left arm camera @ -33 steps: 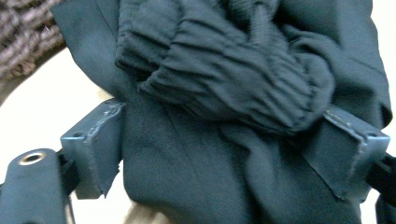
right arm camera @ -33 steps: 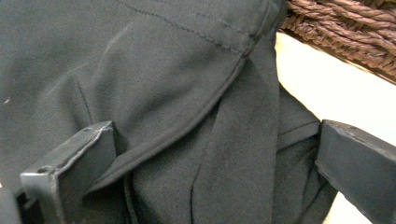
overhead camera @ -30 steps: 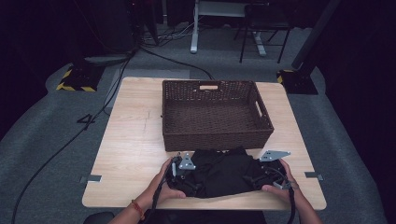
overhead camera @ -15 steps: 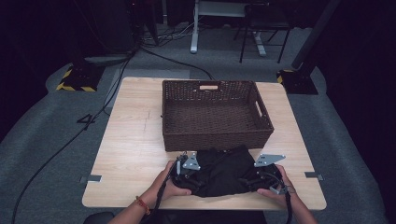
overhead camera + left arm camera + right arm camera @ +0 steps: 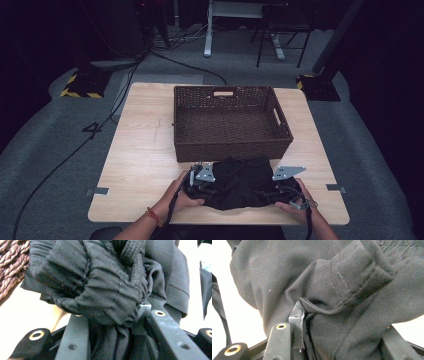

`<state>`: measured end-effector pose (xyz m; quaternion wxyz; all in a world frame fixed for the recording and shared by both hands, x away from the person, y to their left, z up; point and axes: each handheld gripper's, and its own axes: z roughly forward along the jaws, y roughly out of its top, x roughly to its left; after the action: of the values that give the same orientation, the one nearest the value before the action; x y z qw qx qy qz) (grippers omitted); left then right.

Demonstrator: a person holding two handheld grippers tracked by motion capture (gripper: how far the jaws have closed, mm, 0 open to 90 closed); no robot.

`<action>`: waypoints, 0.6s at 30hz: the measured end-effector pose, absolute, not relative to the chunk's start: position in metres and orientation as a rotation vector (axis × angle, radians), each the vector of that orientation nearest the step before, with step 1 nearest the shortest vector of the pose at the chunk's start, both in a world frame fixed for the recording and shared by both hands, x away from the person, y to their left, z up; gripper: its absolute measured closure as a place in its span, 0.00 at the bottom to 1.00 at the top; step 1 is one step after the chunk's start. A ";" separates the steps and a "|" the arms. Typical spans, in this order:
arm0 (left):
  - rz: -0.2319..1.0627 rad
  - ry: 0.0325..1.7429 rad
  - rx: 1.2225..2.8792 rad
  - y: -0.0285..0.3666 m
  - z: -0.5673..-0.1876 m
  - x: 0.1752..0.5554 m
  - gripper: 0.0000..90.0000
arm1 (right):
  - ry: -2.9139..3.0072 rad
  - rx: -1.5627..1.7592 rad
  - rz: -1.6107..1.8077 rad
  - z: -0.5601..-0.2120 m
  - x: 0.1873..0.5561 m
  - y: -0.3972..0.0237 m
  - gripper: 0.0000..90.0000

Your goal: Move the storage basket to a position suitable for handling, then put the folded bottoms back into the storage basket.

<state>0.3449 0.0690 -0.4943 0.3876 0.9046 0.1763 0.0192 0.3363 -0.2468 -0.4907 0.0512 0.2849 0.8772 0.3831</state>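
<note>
While both tongs pinch it, the bunched black fabric garment (image 5: 239,182) sits on the near edge of the light wooden worktop (image 5: 142,165), just near of the dark brown woven wicker basket (image 5: 231,122). We read this as the grasp step: the left tongs (image 5: 200,183) have just been closing, and in the left gripper view a gathered, elastic-looking hem with a thick cord (image 5: 100,290) is wadded between the jaws, so they look clamped on cloth. The right tongs (image 5: 284,187) have just been closing too; in the right gripper view a stitched fold (image 5: 352,290) fills the gap between the jaws, clamped as far as we can tell. Hands hold the garment's left and right ends, still resting on the worktop. The basket looks empty.

Our guess at the next move: lift both ends together, carry the bundle far over the basket's near wall, lower it in, then let go. That calls for even height on both sides and enough clearance so the drooping middle does not snag the weave or rim. The grip on bulky folds could slip, so a slow lift is safer.
</note>
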 end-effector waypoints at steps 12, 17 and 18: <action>0.082 0.425 2.307 0.069 -0.494 0.343 0.76 | 2.662 0.849 1.184 -0.491 0.335 -0.249 0.62; 0.100 0.421 2.312 0.068 -0.493 0.342 0.77 | 2.657 0.846 1.190 -0.491 0.335 -0.250 0.63; 0.100 0.421 2.312 0.068 -0.493 0.342 0.77 | 2.657 0.846 1.190 -0.491 0.335 -0.250 0.63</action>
<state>0.3415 0.0675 -0.4926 0.3845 0.9074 0.1652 0.0392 0.3346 -0.2497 -0.4907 0.0550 0.2786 0.8750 0.3920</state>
